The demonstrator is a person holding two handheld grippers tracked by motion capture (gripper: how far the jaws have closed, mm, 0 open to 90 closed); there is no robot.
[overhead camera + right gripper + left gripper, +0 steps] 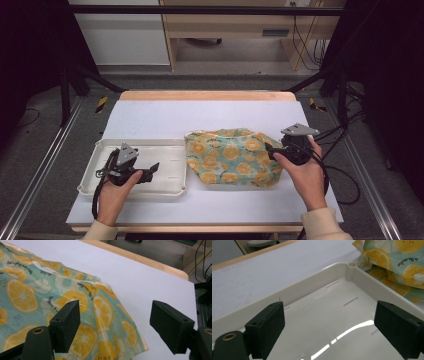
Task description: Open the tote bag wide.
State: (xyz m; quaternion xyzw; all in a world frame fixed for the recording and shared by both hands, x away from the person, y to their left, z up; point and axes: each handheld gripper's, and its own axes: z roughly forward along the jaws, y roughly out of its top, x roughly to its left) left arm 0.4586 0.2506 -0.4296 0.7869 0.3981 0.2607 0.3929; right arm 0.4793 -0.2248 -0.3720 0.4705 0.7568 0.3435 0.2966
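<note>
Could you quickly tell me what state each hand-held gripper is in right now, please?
Left hand-held gripper: open, holding nothing, above the tray.
Right hand-held gripper: open, holding nothing, over the cloth's edge.

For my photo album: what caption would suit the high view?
Two hand-held claws, left claw over a white tray, right claw open beside a fruit-print cloth.
</note>
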